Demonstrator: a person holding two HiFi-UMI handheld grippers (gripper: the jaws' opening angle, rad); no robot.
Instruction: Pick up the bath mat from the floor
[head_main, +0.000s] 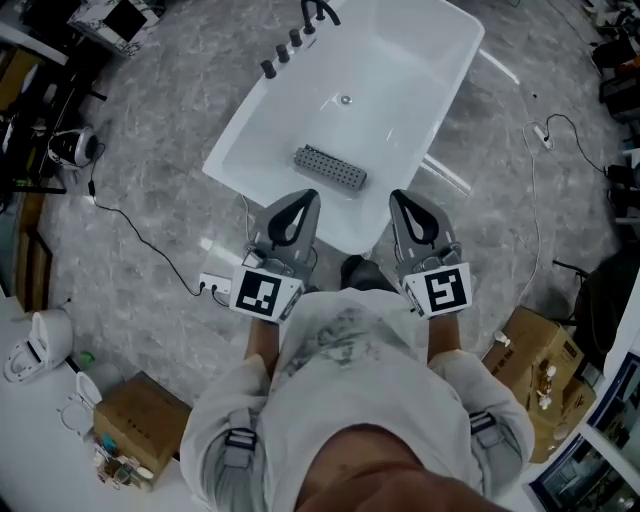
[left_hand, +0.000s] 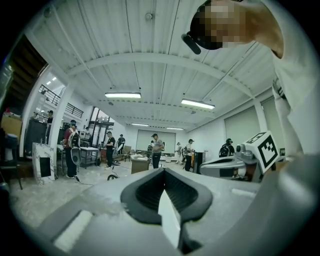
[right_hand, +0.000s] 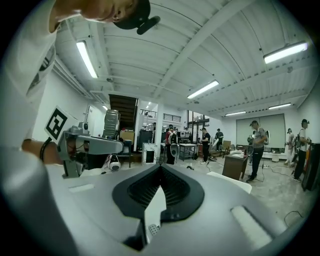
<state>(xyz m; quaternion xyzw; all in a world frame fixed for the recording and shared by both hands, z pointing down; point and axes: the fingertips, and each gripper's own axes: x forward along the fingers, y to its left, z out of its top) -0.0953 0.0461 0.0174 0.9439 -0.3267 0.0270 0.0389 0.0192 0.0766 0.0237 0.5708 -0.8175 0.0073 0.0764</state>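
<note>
1. Left gripper (head_main: 303, 200): you hold it level just ahead of your chest. Its jaws are pressed together with nothing between them.
2. Right gripper (head_main: 398, 198): beside the left, same posture. Its jaws are likewise closed on nothing.
3. Marker cubes (head_main: 265, 293): black-and-white square codes only, no readable words.
4. Cardboard boxes (head_main: 140, 415): on the floor to either side of you. Any print is too small to read.
5. Power strip (head_main: 214, 285): on the grey floor near your left gripper, with a cable trailing away.
6. Bathtub (head_main: 400, 90): white, directly beyond both grippers. No brand is visible.
7. Bath mat (head_main: 330, 168): judged to be the grey studded slab inside the tub, towards its near end. No mat shows on the floor.
8. Taps (head_main: 290, 45): dark, at the tub's far rim.

Step in hand: approach, with nothing grasped yet. Next, you need to spread one gripper's jaws, reach down over the near rim, and close on an edge of the mat.
</note>
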